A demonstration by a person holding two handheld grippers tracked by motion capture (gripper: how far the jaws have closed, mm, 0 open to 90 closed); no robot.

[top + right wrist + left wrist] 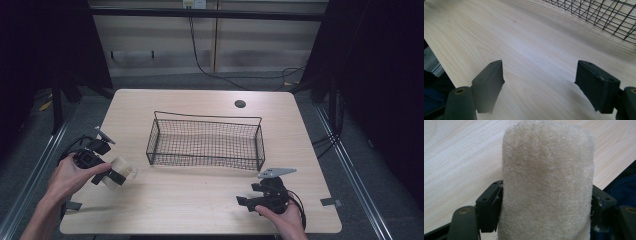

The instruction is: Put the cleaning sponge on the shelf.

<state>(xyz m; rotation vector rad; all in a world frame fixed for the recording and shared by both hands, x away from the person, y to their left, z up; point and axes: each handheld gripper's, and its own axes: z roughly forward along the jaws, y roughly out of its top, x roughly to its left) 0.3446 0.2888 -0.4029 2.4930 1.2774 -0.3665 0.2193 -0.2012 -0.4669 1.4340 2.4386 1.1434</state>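
Note:
A cream, fuzzy cylinder (122, 170) is held at the table's left side, with my left gripper (114, 172) shut on it. In the left gripper view the fuzzy cylinder (546, 182) stands between both black jaws, pressed on either side. A black wire basket (205, 142) sits in the middle of the table, holding nothing that I can see. My right gripper (249, 196) rests near the front right edge, open, with bare wood between its jaws. In the right gripper view the right gripper (539, 82) points toward the table's left, and the wire basket (599, 15) crosses the upper right corner.
The light wooden table (200, 195) has a round cable hole (240, 104) at the back. Grey tape tabs (331, 202) mark the front corners. Dark curtains and a metal frame stand around the table.

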